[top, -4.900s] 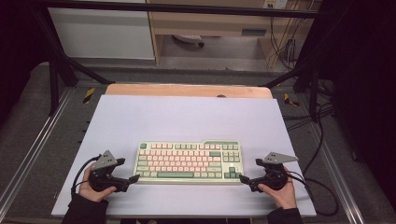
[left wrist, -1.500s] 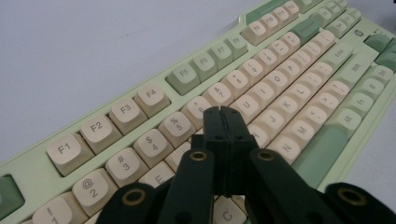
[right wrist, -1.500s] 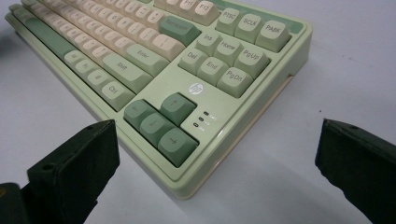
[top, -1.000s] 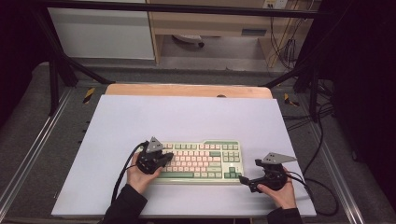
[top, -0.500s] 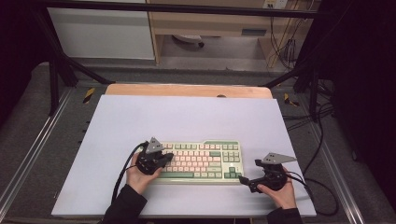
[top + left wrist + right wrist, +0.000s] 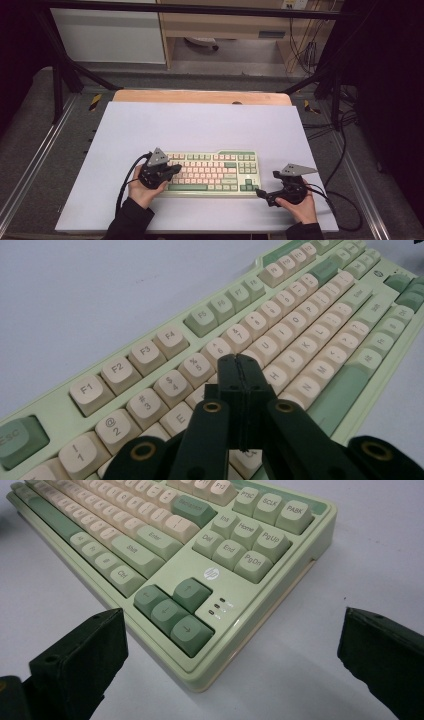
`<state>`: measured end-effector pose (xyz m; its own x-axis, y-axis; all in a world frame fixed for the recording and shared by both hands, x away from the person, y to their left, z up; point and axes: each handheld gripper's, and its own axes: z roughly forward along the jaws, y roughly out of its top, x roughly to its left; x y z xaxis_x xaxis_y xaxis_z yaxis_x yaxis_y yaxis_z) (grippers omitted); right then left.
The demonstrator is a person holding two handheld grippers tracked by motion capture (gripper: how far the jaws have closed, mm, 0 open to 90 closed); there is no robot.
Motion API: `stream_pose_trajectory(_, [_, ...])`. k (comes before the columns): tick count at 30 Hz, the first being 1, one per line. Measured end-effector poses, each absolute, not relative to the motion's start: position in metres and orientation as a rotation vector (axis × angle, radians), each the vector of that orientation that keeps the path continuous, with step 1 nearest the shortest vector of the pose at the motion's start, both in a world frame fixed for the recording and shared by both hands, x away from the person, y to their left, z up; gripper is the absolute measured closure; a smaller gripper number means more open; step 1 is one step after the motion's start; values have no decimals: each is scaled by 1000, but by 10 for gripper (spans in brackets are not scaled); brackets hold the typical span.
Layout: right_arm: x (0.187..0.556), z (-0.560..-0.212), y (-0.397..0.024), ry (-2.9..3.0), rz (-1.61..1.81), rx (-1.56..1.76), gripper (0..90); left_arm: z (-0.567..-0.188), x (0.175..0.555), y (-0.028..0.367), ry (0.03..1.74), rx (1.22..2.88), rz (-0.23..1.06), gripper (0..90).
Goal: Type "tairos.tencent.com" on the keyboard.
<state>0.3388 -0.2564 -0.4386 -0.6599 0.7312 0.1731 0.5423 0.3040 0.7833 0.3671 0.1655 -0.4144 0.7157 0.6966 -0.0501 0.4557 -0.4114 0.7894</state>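
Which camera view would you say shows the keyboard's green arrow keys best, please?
The right gripper view: the arrow keys sit close and sharp, each arrow legible, between the open right gripper jaws. The high view shows them as small dark-green keys at the keyboard corner. The left gripper view gives just a blurred green patch far off.

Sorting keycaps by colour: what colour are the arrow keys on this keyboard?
Dark green arrow keys on the pale green keyboard, clearest in the right gripper view.

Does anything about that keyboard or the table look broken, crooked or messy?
Nothing stands out. The keyboard lies flat and square on the table, its keys look whole, and nothing is spilled. The left gripper, shut, hovers over the letter keys.
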Motion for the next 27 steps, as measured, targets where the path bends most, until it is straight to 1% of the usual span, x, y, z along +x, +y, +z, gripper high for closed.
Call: stream_pose_trajectory(27, [338, -439, -257, 2352, 1281, 1166, 4, -411, 356, 201, 921, 2054, 397, 900])
